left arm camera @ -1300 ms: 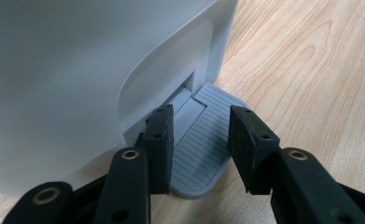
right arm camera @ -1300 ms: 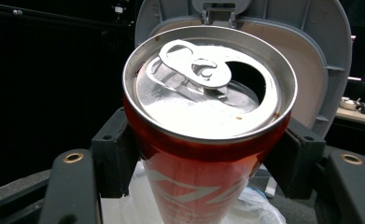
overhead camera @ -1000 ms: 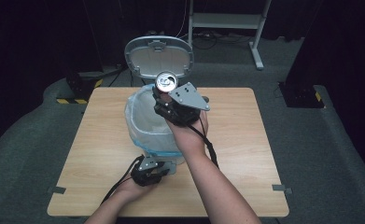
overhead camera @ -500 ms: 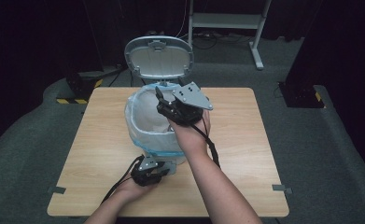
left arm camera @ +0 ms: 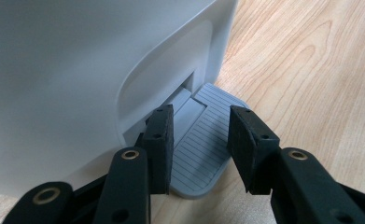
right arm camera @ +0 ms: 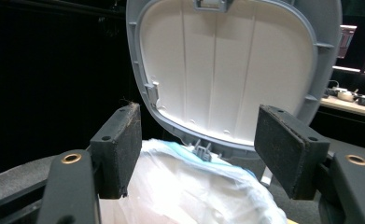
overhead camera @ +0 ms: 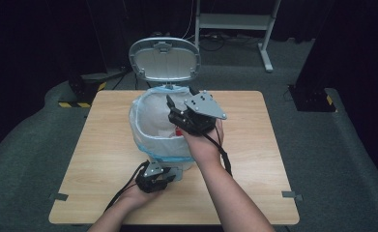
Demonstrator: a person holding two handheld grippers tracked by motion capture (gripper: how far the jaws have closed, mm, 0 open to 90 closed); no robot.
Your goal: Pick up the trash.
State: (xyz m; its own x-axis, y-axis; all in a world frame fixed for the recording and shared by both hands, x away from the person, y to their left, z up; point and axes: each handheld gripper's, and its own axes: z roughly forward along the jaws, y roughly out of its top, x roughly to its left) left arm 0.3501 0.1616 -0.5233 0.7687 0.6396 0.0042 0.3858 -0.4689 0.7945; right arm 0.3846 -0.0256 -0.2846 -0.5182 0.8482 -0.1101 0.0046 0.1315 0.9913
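Observation:
A white pedal bin [overhead camera: 150, 123] lined with a white bag [right arm camera: 189, 196] stands mid-table, its grey lid [overhead camera: 165, 59] raised upright. My right gripper [overhead camera: 181, 96] hovers over the bin's mouth, open, with nothing between its pads [right arm camera: 283, 149]; the lid's inner face [right arm camera: 227, 70] is straight ahead of it. A small red patch [overhead camera: 178, 131] shows inside the bag below that gripper. My left gripper [overhead camera: 171, 175] sits at the bin's foot near the table's front edge. It is open, its jaws resting over the grey ribbed pedal [left arm camera: 203, 140].
The wooden table [overhead camera: 254, 145] has bare room left and right of the bin. On the dark floor beyond are a white metal stand [overhead camera: 235, 21], a black box [overhead camera: 312, 96] at the right, and a yellow-and-black striped object [overhead camera: 80, 89] at the left.
One second ago my right gripper held a silver-topped can over the bin. Now it is open and empty, and the can has left its jaws. The left gripper has stayed on the pedal.

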